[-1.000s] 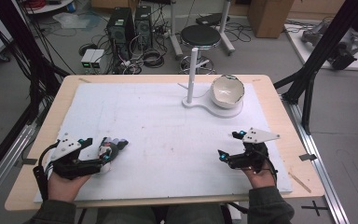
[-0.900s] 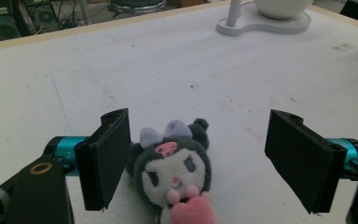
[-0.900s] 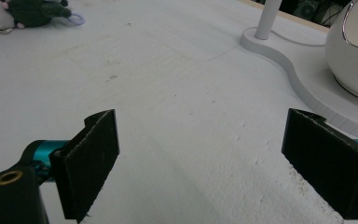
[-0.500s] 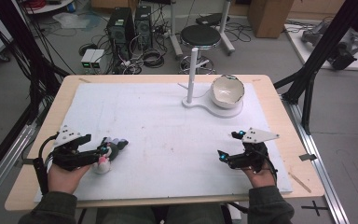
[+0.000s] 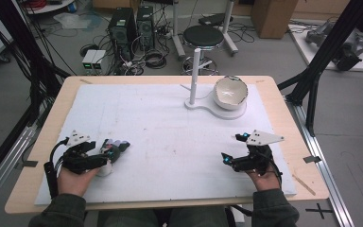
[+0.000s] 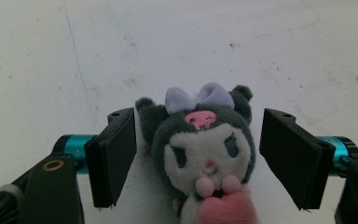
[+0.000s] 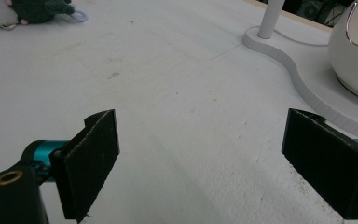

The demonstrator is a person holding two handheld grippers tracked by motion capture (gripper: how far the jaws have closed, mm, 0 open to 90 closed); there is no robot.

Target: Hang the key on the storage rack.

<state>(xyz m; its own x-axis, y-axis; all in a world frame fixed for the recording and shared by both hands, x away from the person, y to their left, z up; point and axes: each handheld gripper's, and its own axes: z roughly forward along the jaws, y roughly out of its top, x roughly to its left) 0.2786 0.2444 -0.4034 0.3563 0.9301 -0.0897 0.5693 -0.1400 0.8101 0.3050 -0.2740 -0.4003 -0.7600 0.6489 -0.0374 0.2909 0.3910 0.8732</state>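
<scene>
The left gripper is spread wide around a dark plush doll, which lies between its jaws on the counter, seemingly lined up for a grab. The right gripper rests released, holding nothing.

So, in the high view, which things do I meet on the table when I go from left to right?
left gripper → plush toy → white post → bowl → right gripper
</scene>
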